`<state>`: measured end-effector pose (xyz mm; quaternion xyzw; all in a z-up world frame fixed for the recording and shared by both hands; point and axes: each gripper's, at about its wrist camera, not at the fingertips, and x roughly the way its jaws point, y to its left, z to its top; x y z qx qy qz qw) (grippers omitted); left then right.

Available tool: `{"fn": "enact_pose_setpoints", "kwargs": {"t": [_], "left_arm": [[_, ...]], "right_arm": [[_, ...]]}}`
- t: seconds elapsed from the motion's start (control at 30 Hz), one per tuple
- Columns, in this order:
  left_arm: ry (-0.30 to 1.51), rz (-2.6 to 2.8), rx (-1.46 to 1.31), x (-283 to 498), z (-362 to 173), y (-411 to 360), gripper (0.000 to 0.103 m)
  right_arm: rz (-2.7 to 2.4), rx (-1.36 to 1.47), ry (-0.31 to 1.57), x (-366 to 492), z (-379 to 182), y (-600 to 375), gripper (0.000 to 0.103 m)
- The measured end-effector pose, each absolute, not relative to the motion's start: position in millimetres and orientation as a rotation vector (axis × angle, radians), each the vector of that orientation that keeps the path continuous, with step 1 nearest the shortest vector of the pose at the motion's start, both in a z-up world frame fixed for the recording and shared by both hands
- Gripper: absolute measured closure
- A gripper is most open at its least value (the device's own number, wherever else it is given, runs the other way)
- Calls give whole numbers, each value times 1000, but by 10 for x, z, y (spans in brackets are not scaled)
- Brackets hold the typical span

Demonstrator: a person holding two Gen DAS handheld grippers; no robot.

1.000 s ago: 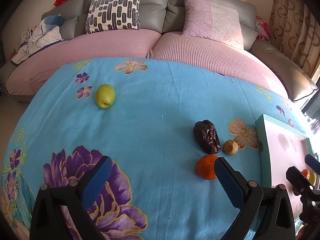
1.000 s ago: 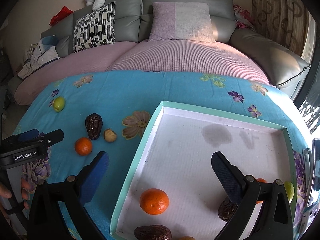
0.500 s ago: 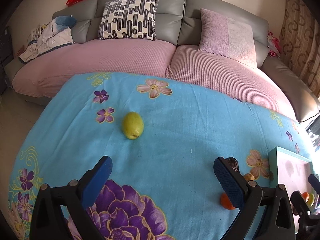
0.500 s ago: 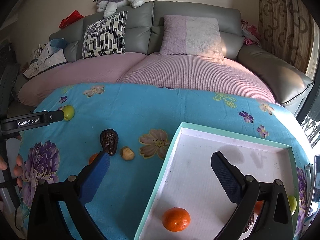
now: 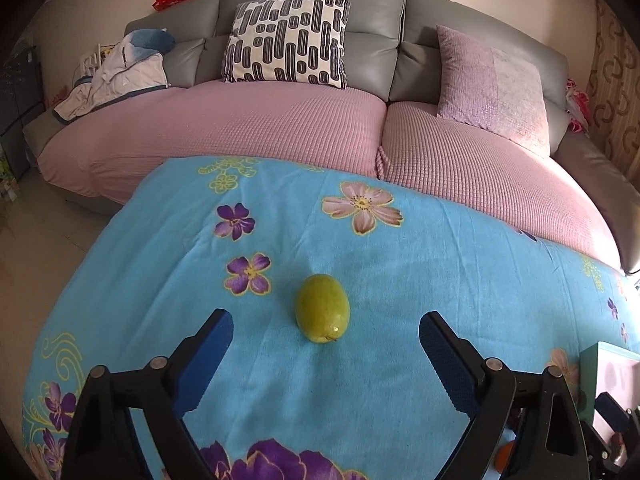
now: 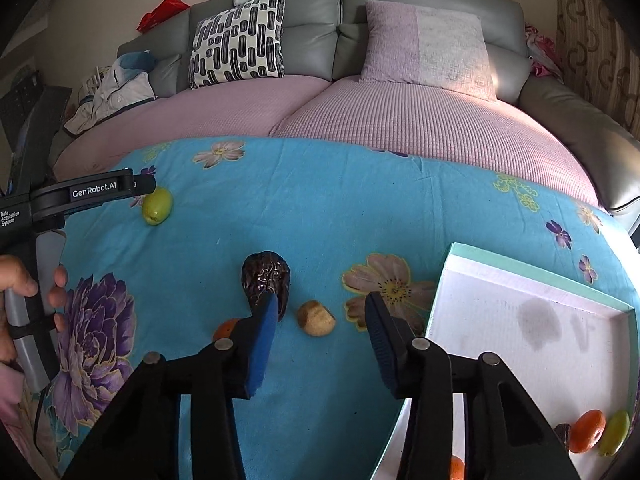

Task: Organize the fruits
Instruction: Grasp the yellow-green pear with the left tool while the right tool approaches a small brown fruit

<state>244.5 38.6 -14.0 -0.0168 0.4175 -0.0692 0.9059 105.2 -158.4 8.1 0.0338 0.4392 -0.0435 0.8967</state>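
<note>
Hovering above the blue flowered cloth (image 5: 420, 280) that covers the table, the left gripper (image 5: 325, 332) has its fingers spread wide and empty, with the green fruit (image 5: 322, 307) lying on the cloth just ahead of the gap between the blue pads (image 5: 208, 356), touching neither. That fruit sits toward the table's left edge, beside two purple printed flowers, well apart from the rest. In the right wrist view the right gripper (image 6: 320, 312) is also released, its fingers parted and holding nothing; the small tan fruit (image 6: 316, 317) lies on the cloth in the gap between them, near the table's middle. A dark wrinkled fruit (image 6: 265, 282) rests just left of it, partly behind the left pad, and an orange (image 6: 226, 329) peeks out lower left of that pad. At the table's right edge stands the white tray (image 6: 532, 270) with a mint-green rim; its near right corner holds another orange (image 6: 586, 430), a green fruit (image 6: 614, 432) and a dark piece that is mostly hidden. A hand (image 6: 24, 300) grips the left tool's handle at the left side of that view. Beyond the table's far edge runs a grey sofa (image 5: 400, 40) with pink covers.
</note>
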Motion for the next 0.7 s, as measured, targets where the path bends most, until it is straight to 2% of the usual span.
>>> {"fn": "enact_pose_setpoints", "kwargs": {"t": [0.1,0.17,0.3,0.4,0.5,0.57,0.7], "left_arm": [[857,-139,-39,2552,-241,439,13],[860,-143,-45,2612,-313,468,14],[867,-159,-45,2687,-429,490,19],[878,-169,-51,2715,-496,487,27],[904,-187,-57,2739,-577,471,42],[914,-211,-66,2743,-607,451,59],[914,-211,-35,2727,-607,407,61]], "right_arm": [[-89,79,938,1099,-18,-1607,59],[-88,87,957,1131,-80,-1622,65],[-91,98,992,1171,-161,-1644,67],[-83,94,1001,1188,-182,-1633,71],[-79,74,1012,1202,-213,-1591,75],[-77,66,1020,1208,-233,-1571,79],[-71,60,1020,1208,-237,-1562,80]]}}
